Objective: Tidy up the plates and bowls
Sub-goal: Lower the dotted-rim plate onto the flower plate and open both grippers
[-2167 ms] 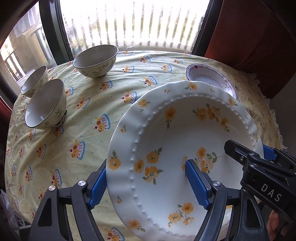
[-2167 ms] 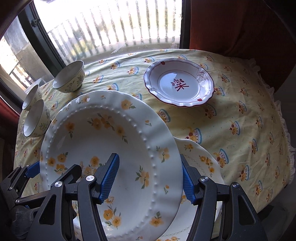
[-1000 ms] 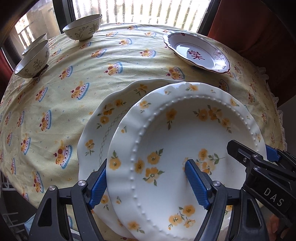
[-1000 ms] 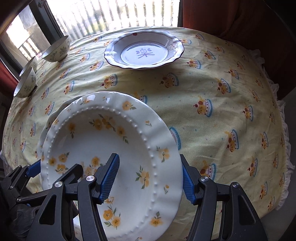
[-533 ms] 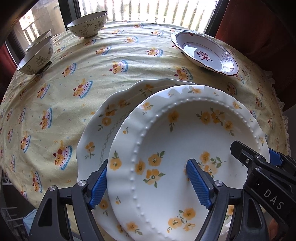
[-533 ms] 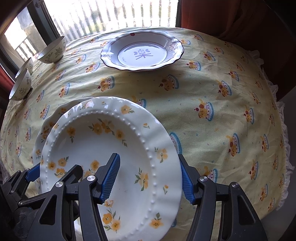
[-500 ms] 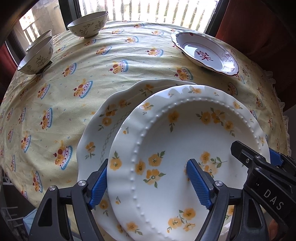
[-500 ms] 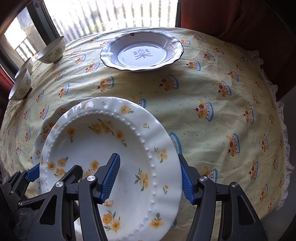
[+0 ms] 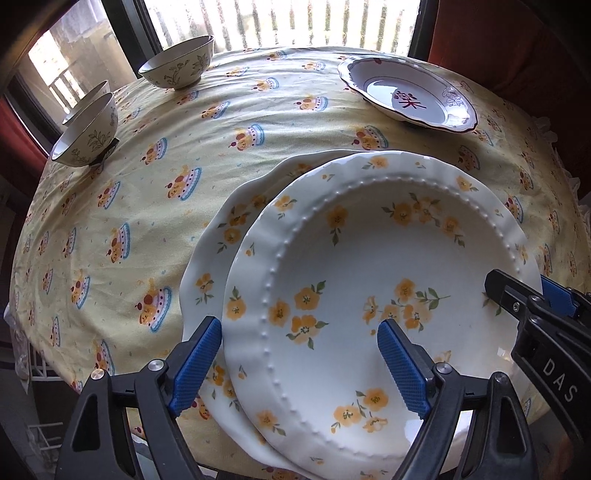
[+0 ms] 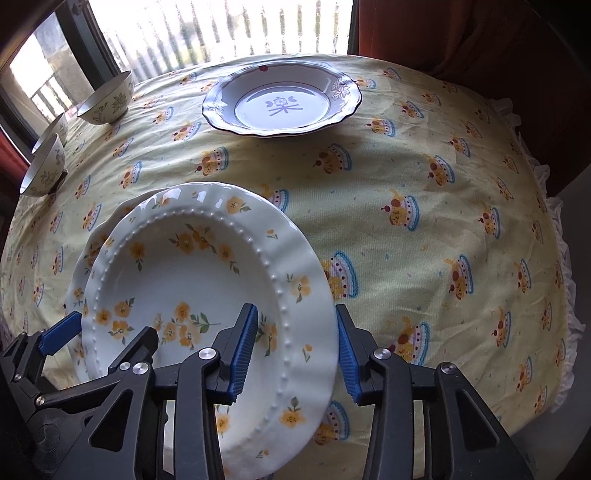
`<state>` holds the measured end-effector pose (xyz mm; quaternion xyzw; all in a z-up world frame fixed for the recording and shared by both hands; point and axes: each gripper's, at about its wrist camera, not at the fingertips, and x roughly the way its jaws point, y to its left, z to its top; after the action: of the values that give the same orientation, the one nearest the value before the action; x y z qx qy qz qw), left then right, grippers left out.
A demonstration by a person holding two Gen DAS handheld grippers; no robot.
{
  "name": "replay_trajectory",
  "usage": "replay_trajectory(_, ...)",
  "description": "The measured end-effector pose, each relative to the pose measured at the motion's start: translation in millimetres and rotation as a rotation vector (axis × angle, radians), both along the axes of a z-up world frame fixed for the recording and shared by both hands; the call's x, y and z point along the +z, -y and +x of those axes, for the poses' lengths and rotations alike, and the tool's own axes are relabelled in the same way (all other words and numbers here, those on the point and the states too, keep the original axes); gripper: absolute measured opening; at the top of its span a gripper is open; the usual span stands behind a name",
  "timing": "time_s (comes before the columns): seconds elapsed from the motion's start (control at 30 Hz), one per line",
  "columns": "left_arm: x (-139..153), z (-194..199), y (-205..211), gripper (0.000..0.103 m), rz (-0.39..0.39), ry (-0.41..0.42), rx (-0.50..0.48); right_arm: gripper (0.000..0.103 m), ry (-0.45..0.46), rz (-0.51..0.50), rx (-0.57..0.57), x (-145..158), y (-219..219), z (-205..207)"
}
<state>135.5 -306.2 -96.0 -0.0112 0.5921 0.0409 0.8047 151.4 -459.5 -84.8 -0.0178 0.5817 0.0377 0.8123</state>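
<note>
A white beaded plate with yellow flowers (image 9: 369,266) (image 10: 184,273) is held by both grippers. My left gripper (image 9: 299,362) is shut on its left rim; my right gripper (image 10: 295,350) is shut on its right rim. The plate sits just over a second yellow-flower plate (image 9: 221,236) (image 10: 83,258) that lies on the table at the near edge; contact between them cannot be told. A red-rimmed plate with a red character (image 9: 410,98) (image 10: 282,105) lies at the far right. Three floral bowls (image 9: 177,66) (image 9: 86,134) (image 10: 107,99) stand at the far left.
The round table wears a yellow cupcake-print cloth (image 9: 155,206) (image 10: 424,192). A window with a railing (image 9: 277,22) is behind it, and a red curtain (image 10: 480,37) hangs at the right. The table edge drops off close in front.
Both grippers have carried the beaded plate back toward the near edge and lowered it over the second flower plate. The grips on the plate are unchanged.
</note>
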Motion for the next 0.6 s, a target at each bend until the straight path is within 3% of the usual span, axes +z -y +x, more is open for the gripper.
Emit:
replay_trajectory(0.43, 2.5, 6.6, -26.3, 0.088, -0.017, -0.008, 0.051, 0.047, -0.068, 0.019, 0.007, -14.9, -20.7, 10.7)
replay_trajectory(0.6, 0.0, 10.1, -30.0, 0.088, -0.032, -0.024, 0.021, 0.052, -0.073, 0.002, -0.023, -15.5, -22.7, 12.1)
